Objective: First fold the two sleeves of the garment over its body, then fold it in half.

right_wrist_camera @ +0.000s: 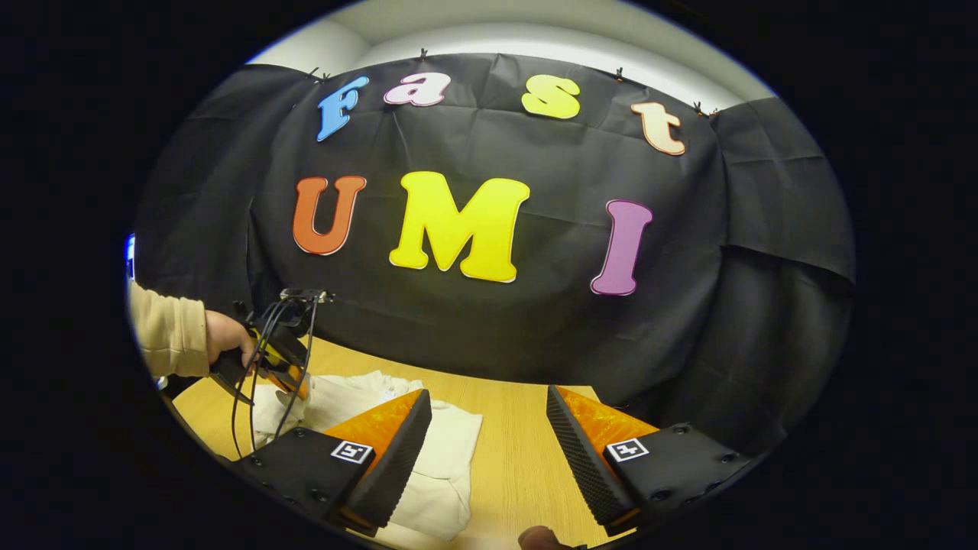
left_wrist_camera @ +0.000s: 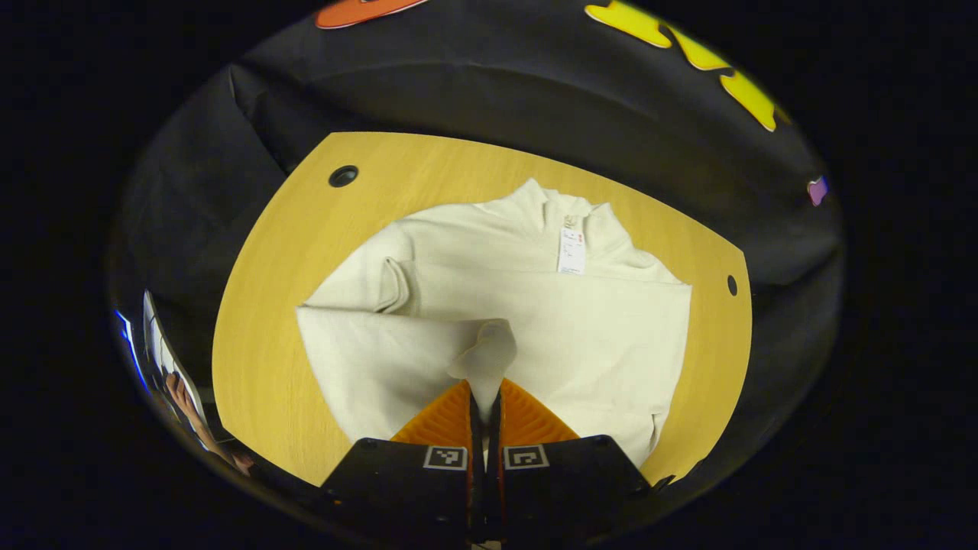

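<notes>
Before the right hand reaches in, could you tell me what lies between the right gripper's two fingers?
In the right gripper view, the open right gripper frames bare wooden table; the garment lies beside it.

I log a wooden table [left_wrist_camera: 267,305] with a light yellow-brown top and a rounded outline. I count two dark round holes in it: the left hole [left_wrist_camera: 343,176] near the far left corner, the right hole [left_wrist_camera: 732,285] near the right edge. Black cloth wall [left_wrist_camera: 497,99] hangs behind the table, creased and draped. In the right gripper view I note small clips [right_wrist_camera: 422,53] holding the cloth's top edge, and a pale wall [right_wrist_camera: 535,30] above it.
</notes>
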